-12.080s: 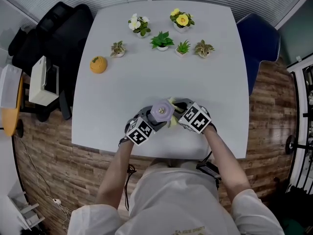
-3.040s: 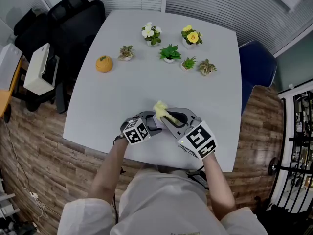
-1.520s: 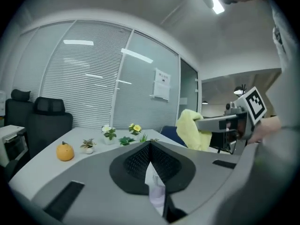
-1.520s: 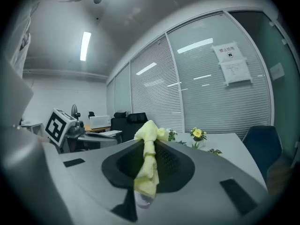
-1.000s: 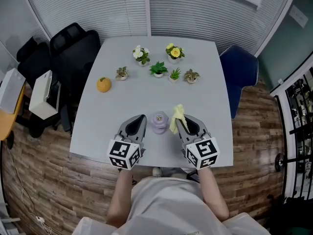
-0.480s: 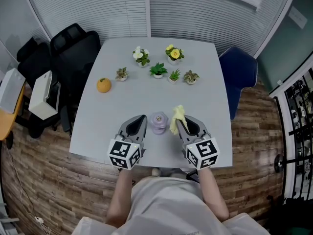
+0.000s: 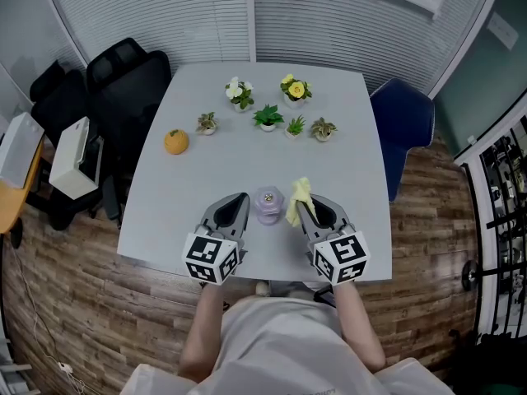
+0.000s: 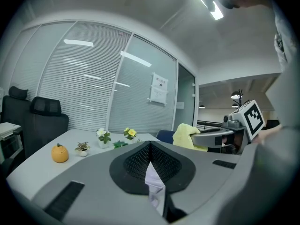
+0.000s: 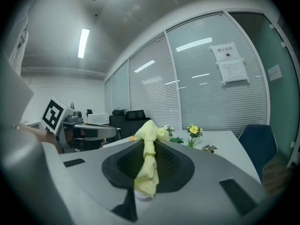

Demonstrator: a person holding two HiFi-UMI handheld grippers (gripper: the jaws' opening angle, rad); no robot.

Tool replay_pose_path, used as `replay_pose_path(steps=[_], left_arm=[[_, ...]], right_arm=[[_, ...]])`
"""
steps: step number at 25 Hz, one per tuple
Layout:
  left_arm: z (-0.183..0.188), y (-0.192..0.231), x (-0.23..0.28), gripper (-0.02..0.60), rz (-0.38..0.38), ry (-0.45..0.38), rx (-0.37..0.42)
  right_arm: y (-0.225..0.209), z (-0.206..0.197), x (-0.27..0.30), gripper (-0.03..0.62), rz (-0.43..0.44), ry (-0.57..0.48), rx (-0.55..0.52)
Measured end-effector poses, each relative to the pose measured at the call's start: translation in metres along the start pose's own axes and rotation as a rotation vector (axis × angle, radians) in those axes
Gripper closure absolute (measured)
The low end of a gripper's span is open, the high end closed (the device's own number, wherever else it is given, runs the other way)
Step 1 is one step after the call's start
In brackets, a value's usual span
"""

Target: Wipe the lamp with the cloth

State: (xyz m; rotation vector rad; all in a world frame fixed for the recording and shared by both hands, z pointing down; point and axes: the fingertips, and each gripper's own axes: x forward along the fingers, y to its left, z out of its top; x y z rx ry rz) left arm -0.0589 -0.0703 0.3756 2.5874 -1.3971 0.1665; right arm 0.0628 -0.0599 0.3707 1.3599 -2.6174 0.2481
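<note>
In the head view a small lilac lamp (image 7: 268, 204) stands on the grey table (image 7: 346, 171), near its front edge. My left gripper (image 7: 240, 196) is just left of the lamp, apart from it, its jaws shut with nothing in them. My right gripper (image 7: 296, 206) is just right of the lamp and is shut on a yellow cloth (image 7: 300, 196). The cloth sticks up past the jaw tips. In the right gripper view the cloth (image 9: 149, 161) hangs down between the shut jaws. The left gripper view shows the right gripper's cloth (image 8: 187, 136) off to the right.
Several small potted plants (image 7: 268, 118) stand in a row at the table's far side. An orange ornament (image 7: 175, 141) sits at the far left. Black chairs (image 7: 123, 76) stand left of the table, a blue chair (image 7: 408, 122) at its right.
Over the last second nothing has moved. Three seconds ago both grippers were close in at the lamp with the cloth on it; now they flank it, apart from it.
</note>
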Motion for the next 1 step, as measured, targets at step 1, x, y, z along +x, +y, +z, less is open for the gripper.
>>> replay_pose_path(steps=[1], left_arm=[[0.0001,0.0000,0.0005,0.580,-0.001,0.000,0.001]], right_arm=[[-0.0001,-0.0001,0.0007,0.534,0.001,0.000,0.001]])
